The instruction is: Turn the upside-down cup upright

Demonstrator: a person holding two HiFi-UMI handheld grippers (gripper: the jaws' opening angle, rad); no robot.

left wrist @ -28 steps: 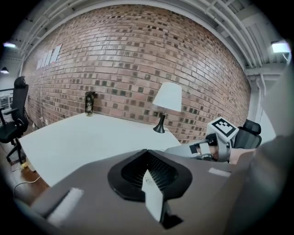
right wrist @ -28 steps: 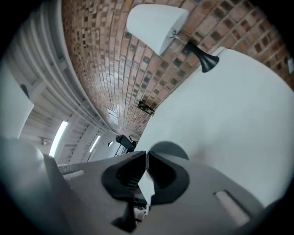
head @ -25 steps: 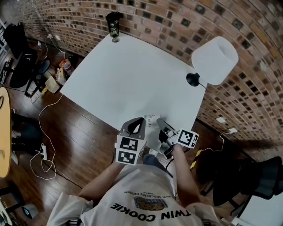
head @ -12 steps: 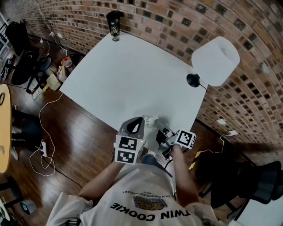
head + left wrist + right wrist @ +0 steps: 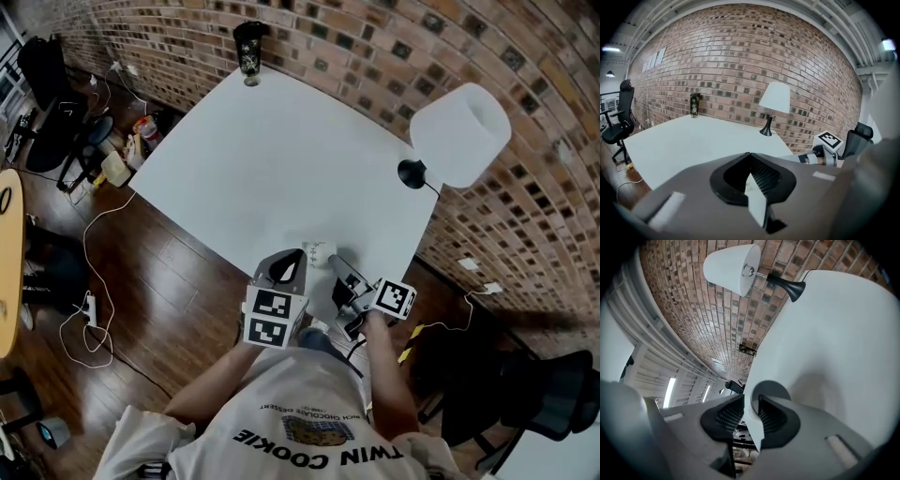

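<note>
A small white cup (image 5: 319, 250) stands on the white table (image 5: 281, 159) close to its near edge. In the right gripper view its grey mouth (image 5: 771, 389) faces up toward the camera. My right gripper (image 5: 336, 264) is at the cup from the right. One side of the cup's wall runs between its jaws (image 5: 750, 416), which have just been opening and stand slightly apart from the wall. My left gripper (image 5: 295, 258) hovers just left of the cup, shut and empty (image 5: 752, 178).
A lamp with a white shade (image 5: 459, 131) and a black base (image 5: 409, 171) stands at the table's right edge. A dark bottle (image 5: 248, 52) sits at the far corner by the brick wall. Office chairs (image 5: 553, 384) and cables lie on the wooden floor around the table.
The cup and both grippers keep their places at the table's near edge. Only the head view has shifted slightly.
</note>
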